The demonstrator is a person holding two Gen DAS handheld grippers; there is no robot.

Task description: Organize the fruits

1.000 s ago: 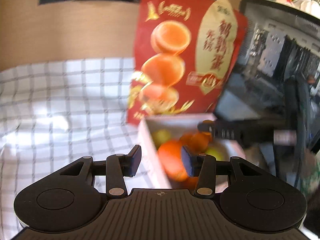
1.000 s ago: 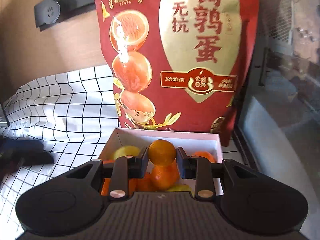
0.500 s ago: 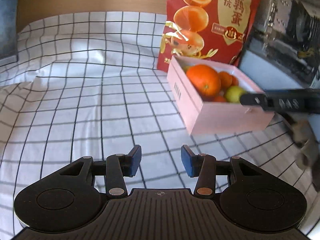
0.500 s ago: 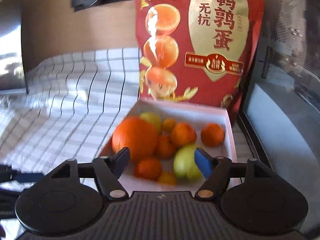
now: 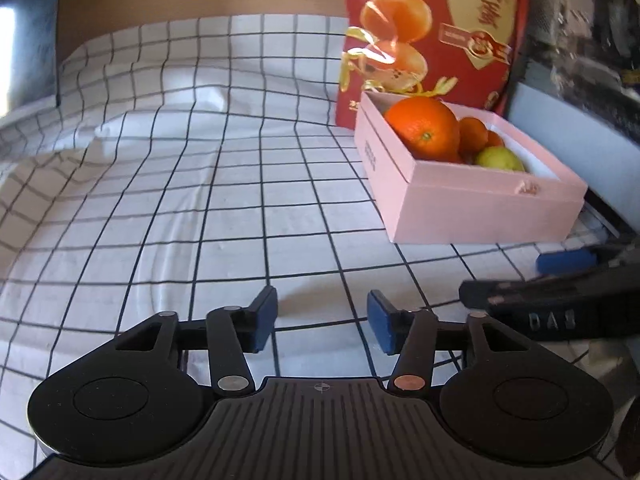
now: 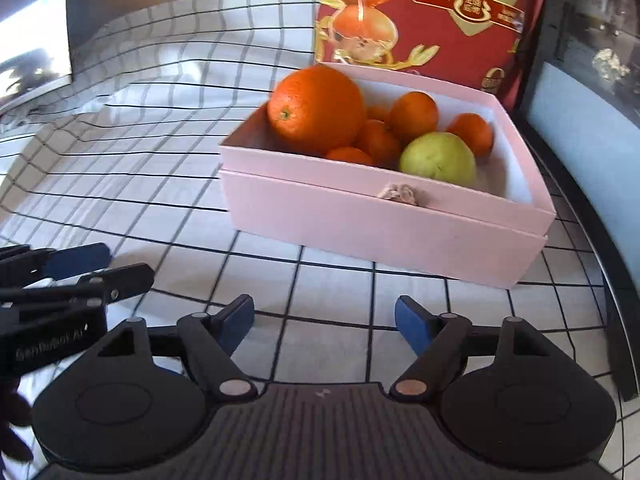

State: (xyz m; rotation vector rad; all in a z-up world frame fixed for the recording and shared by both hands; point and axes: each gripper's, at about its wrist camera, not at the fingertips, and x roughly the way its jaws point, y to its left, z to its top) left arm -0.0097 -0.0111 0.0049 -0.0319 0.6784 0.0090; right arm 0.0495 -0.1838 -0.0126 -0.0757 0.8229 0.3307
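Fruit sits in the pink box (image 6: pixel 384 216): big orange (image 6: pixel 316 110), small oranges, green pear (image 6: pixel 438 158). Box on checked cloth (image 5: pixel 200 200), red bag (image 6: pixel 420 20) behind. Left gripper (image 5: pixel 322 324) and right gripper (image 6: pixel 324 322) both spread wide, holding nothing.

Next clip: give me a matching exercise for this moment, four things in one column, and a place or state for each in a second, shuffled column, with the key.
Things
1. large round orange
2. pale green round fruit
3. red and gold foil snack bag
4. right gripper

Places or states
A. stands upright behind the pink cardboard box
B. open and empty, over the checked tablecloth
C. in the box's left end
D. in the box, by its front wall

Pairs: 1-C, 2-D, 3-A, 4-B
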